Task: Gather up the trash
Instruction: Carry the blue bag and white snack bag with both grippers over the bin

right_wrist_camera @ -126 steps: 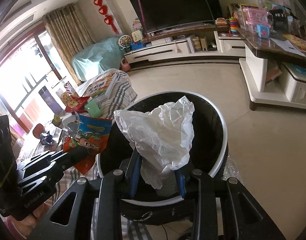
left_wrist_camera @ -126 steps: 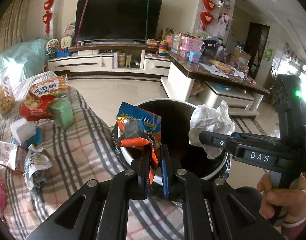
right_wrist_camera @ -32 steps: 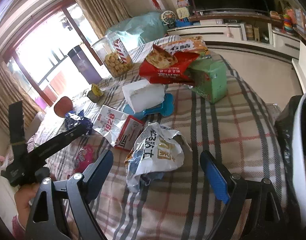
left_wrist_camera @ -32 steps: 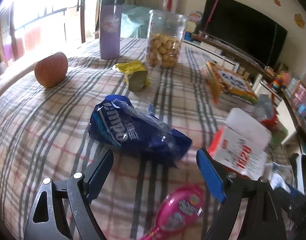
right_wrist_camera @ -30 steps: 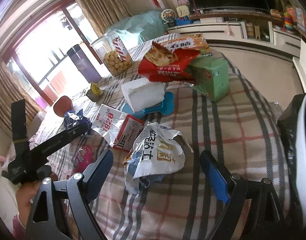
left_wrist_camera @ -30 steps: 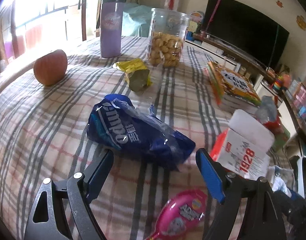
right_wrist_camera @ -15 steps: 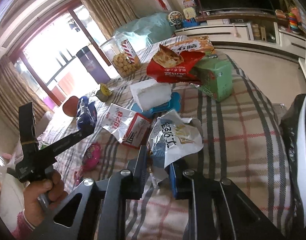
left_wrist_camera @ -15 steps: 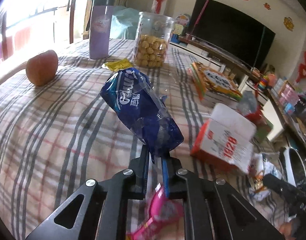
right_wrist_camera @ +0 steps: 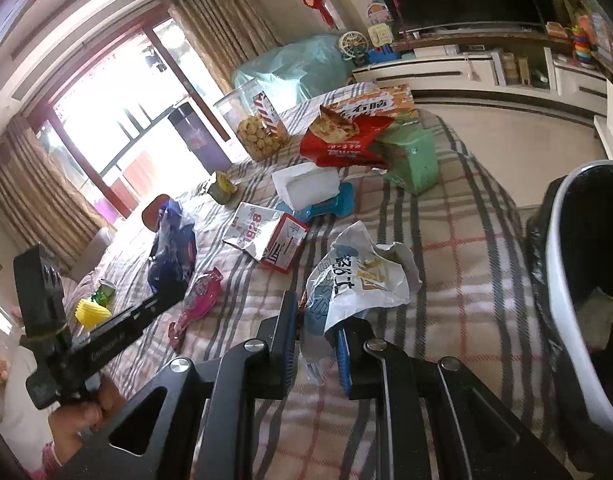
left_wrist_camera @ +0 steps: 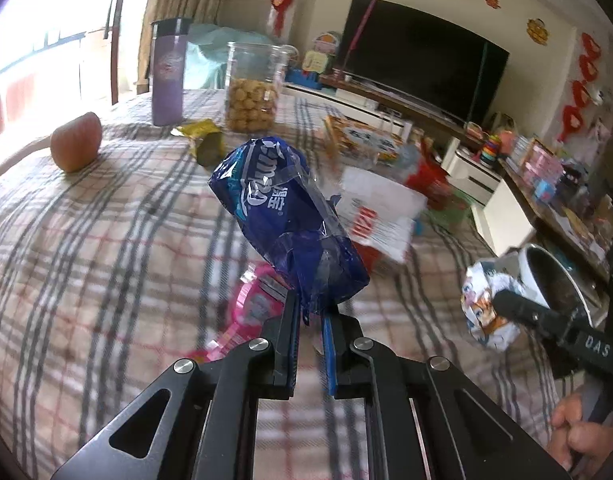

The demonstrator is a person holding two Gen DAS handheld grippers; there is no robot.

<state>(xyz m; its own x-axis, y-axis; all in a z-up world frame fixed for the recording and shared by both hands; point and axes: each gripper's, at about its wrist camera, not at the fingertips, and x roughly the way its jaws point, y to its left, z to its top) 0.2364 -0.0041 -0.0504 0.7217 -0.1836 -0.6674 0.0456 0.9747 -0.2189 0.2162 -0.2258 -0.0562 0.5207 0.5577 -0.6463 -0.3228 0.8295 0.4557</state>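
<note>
My left gripper (left_wrist_camera: 309, 316) is shut on a crumpled blue snack bag (left_wrist_camera: 284, 218) and holds it above the plaid tablecloth (left_wrist_camera: 106, 240). The bag also shows in the right wrist view (right_wrist_camera: 171, 246). My right gripper (right_wrist_camera: 316, 320) is shut on a crumpled white wrapper (right_wrist_camera: 362, 276), lifted off the cloth; it also shows in the left wrist view (left_wrist_camera: 486, 308). The trash bin (right_wrist_camera: 562, 292), white-rimmed with a black liner, stands at the table's right edge with white crumpled trash inside.
On the table lie a pink wrapper (right_wrist_camera: 196, 304), a torn red-and-white carton (right_wrist_camera: 266, 236), a tissue box (right_wrist_camera: 306, 184), a green box (right_wrist_camera: 414, 160), a red snack bag (right_wrist_camera: 342, 136), a cookie jar (left_wrist_camera: 252, 88), a purple tumbler (left_wrist_camera: 168, 72), an apple (left_wrist_camera: 76, 146) and a yellow wrapper (left_wrist_camera: 202, 136).
Both grippers dropped earlier trash in the bin, moved to the table open, then shut on the blue bag and the white wrapper. Both pieces have since been lifted and carried toward the bin.
</note>
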